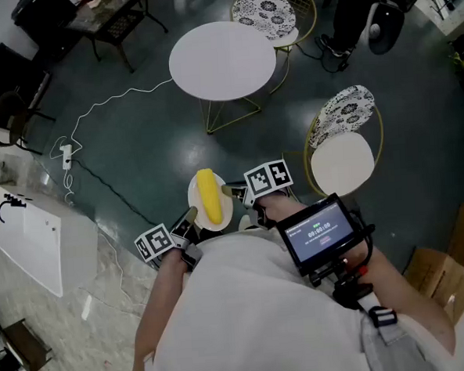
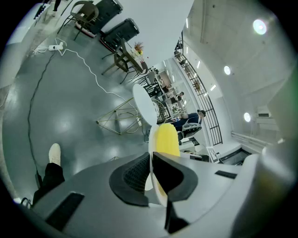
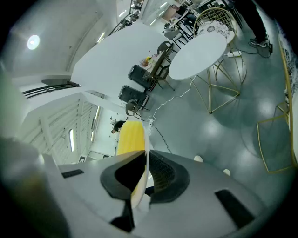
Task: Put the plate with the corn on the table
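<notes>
A small white plate (image 1: 198, 195) carries a yellow ear of corn (image 1: 209, 196), held in the air above the floor in front of the person. My left gripper (image 1: 189, 220) is shut on the plate's near-left rim, and my right gripper (image 1: 234, 192) is shut on its right rim. In the left gripper view the plate edge (image 2: 152, 139) stands between the black pads with the corn (image 2: 166, 139) beyond. In the right gripper view the plate rim (image 3: 142, 176) sits pinched between the pads under the corn (image 3: 130, 135). The round white table (image 1: 222, 61) stands farther ahead.
Two gold wire chairs flank the table, one behind it (image 1: 272, 12) and one at the right (image 1: 343, 146). A white cable with a power strip (image 1: 66, 154) runs over the floor at left. A white board (image 1: 31, 236) lies at the left; cardboard boxes (image 1: 452, 257) sit at lower right.
</notes>
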The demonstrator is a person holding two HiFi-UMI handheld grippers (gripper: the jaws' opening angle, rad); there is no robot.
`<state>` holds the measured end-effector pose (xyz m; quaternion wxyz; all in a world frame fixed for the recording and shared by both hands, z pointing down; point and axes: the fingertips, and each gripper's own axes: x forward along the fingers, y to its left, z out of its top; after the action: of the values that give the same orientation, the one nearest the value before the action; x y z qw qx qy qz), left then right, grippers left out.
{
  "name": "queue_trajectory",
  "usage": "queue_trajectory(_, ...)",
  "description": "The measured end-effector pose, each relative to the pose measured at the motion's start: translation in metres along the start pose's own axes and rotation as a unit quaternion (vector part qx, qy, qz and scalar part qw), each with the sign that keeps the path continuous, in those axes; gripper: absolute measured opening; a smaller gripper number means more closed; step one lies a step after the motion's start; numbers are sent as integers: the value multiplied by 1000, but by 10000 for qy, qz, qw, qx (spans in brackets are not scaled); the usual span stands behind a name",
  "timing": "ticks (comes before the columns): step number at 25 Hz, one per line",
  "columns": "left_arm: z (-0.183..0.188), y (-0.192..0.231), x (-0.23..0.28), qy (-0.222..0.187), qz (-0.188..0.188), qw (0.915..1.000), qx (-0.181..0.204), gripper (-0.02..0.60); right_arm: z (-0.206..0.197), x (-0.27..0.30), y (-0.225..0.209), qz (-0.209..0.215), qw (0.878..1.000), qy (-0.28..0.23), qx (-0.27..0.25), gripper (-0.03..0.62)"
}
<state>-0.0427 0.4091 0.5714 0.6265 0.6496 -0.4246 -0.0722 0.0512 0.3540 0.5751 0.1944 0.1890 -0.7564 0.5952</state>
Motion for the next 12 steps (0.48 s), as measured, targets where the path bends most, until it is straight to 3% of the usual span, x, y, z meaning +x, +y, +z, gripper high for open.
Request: queue_trajectory(12, 3, -1, 1, -89, -11, 10000, 44, 25, 6, 2, -3, 120, 9996, -197, 191, 35)
